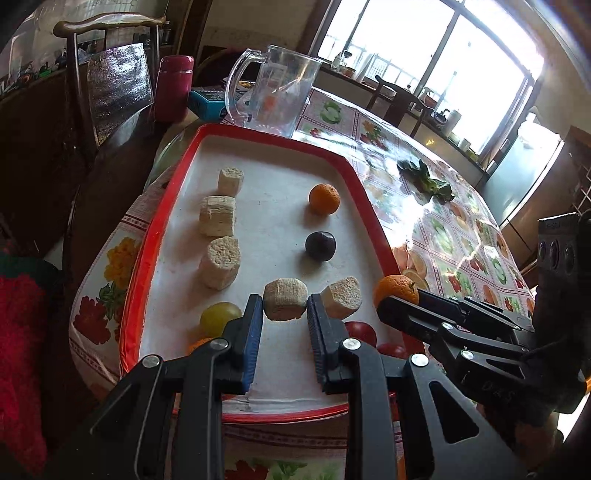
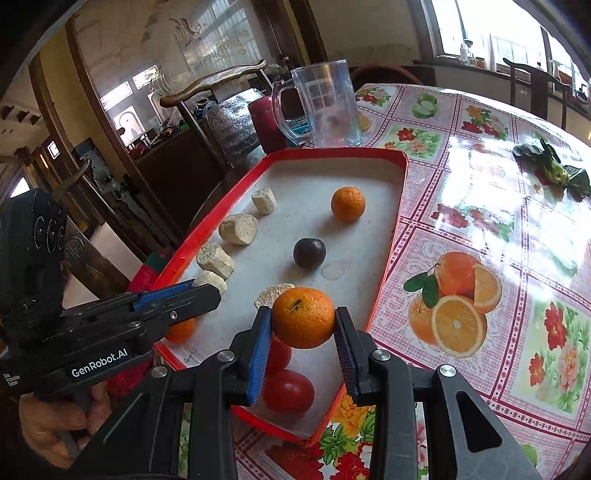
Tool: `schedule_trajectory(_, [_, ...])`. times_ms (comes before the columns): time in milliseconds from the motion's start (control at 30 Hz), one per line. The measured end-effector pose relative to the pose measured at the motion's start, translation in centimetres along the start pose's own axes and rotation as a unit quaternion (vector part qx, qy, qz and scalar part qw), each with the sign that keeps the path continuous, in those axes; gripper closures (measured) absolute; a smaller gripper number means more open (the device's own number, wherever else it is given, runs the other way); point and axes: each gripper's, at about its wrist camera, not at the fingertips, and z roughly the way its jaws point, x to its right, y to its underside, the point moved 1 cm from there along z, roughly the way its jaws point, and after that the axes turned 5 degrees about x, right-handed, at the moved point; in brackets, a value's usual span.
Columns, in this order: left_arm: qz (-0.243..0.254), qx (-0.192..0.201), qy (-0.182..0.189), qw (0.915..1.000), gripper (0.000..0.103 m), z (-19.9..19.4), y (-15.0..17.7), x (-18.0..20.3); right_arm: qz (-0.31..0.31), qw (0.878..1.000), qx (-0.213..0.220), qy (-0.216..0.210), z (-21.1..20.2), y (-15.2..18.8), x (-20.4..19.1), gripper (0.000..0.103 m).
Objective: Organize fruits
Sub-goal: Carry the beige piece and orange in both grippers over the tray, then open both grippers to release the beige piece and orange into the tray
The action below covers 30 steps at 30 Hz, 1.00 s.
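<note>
A red-rimmed white tray [image 1: 155, 236] lies on the flowered tablecloth. My right gripper [image 2: 303, 321] is shut on a mandarin [image 2: 303, 317], held just above the tray's near right part; it shows from the side as well [image 1: 388, 301]. My left gripper [image 1: 284, 306] has a beige cylinder chunk [image 1: 285, 299] pinched between its tips, low over the tray's near end. On the tray lie another mandarin [image 2: 348, 204], a dark round fruit [image 2: 309, 253], a yellow-green fruit [image 1: 219, 317], red tomatoes [image 2: 288, 389], a small orange fruit [image 2: 181, 330] and several more beige chunks [image 1: 218, 216].
A clear glass pitcher [image 1: 275, 92] and a maroon flask [image 1: 173, 88] stand beyond the tray's far end. Leafy greens [image 1: 424, 181] lie on the cloth to the right. A wooden chair [image 1: 107, 26] stands left of the table. A hand [image 2: 55, 417] holds the left gripper.
</note>
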Motion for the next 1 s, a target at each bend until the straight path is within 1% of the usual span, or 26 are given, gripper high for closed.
schedule_trajectory(233, [-0.003, -0.012, 0.003, 0.9999, 0.081, 0.7, 0.6, -0.2, -0.005, 1.0, -0.006, 0.003, 0.6, 0.3, 0.0, 0.068])
schedule_trajectory(667, [-0.003, -0.009, -0.009, 0.9999, 0.081, 0.5, 0.6, -0.4, 0.005, 1.0, -0.007, -0.01, 0.3, 0.2, 0.5, 0.066])
schedule_trajectory(833, [0.001, -0.004, -0.013, 0.9999, 0.071, -0.1, 0.6, -0.3, 0.007, 1.0, -0.002, -0.013, -0.2, 0.1, 0.6, 0.065])
schedule_trajectory(900, [0.004, -0.002, -0.017, 0.9998, 0.069, -0.5, 0.7, -0.3, 0.007, 1.0, 0.003, -0.014, -0.6, 0.0, 0.7, 0.061])
schedule_trajectory(967, [0.004, 0.001, -0.018, 0.9998, 0.066, -0.8, 0.7, -0.3, 0.007, 1.0, 0.007, -0.015, -1.0, 0.0, 0.7, 0.059])
schedule_trajectory(1000, [0.003, 0.002, -0.019, 0.9998, 0.062, -1.0, 0.7, -0.4, 0.008, 1.0, 0.009, -0.015, -1.2, -0.1, 0.8, 0.059])
